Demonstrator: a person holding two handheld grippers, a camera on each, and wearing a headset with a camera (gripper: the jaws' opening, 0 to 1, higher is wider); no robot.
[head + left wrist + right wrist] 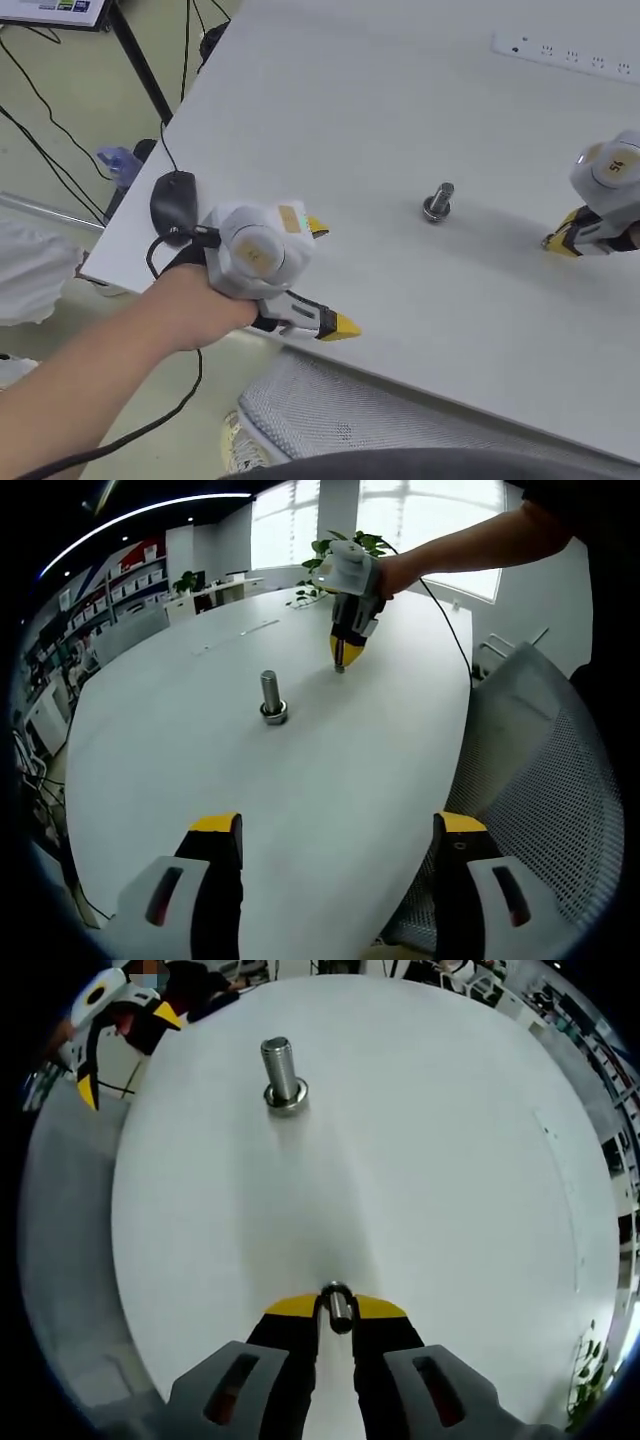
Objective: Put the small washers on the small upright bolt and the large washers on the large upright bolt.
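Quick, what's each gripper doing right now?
Left gripper: open, empty.
Right gripper: closed on a small metal piece.

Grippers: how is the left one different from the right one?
The left gripper has its fingers wide apart and holds nothing; the right gripper is shut on a small bolt. The left gripper hangs at the table edge; the right gripper points down at the table top. Both have yellow tips.

Left claw (332, 277) jaws wide apart, hand (195, 305) gripping behind it. Right claw (560, 243) clamped on small bolt (337, 1307), tips down.
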